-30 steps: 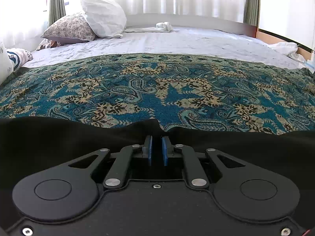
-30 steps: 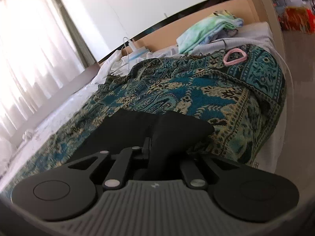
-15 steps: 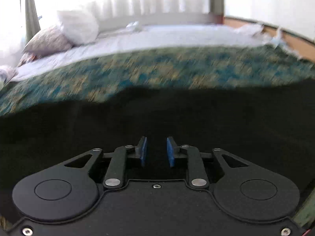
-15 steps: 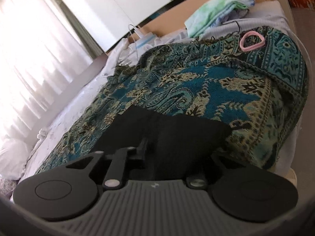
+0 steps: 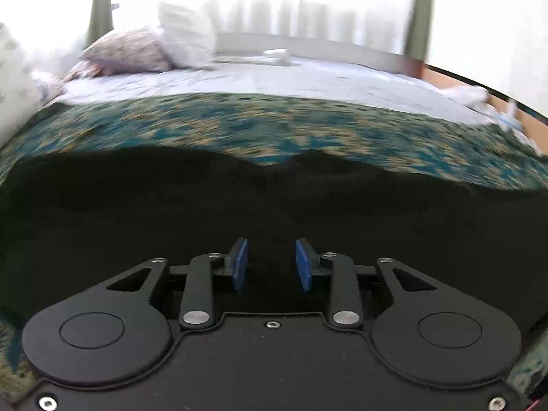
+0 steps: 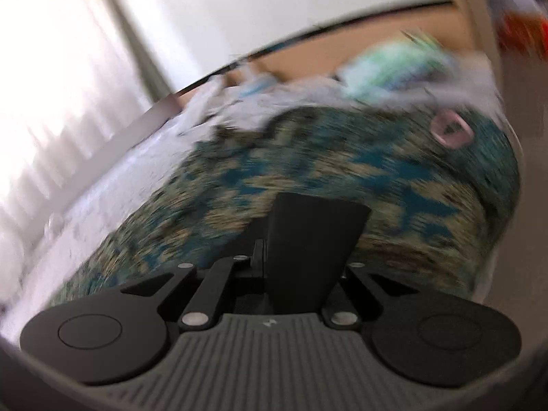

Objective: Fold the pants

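The black pants (image 5: 137,212) lie spread over the patterned blanket and fill the lower half of the left wrist view. My left gripper (image 5: 270,243) hovers over them with its jaws opening; the blue pads (image 5: 239,267) stand apart and press on nothing. In the blurred right wrist view, a flap of the pants (image 6: 315,239) rises from my right gripper (image 6: 263,245), which is shut on it. The cloth hides the right finger there.
A teal and gold patterned blanket (image 5: 274,126) covers the near part of the bed, with a white sheet (image 5: 274,78) and pillows (image 5: 130,51) beyond. A pink ring (image 6: 450,128) lies near the bed's corner. Folded light clothes (image 6: 394,65) rest by the wooden board.
The left gripper's pads have spread apart and let go of the pants edge, and it has slid sideways. The right gripper has risen and rolled, lifting its pants flap off the blanket.
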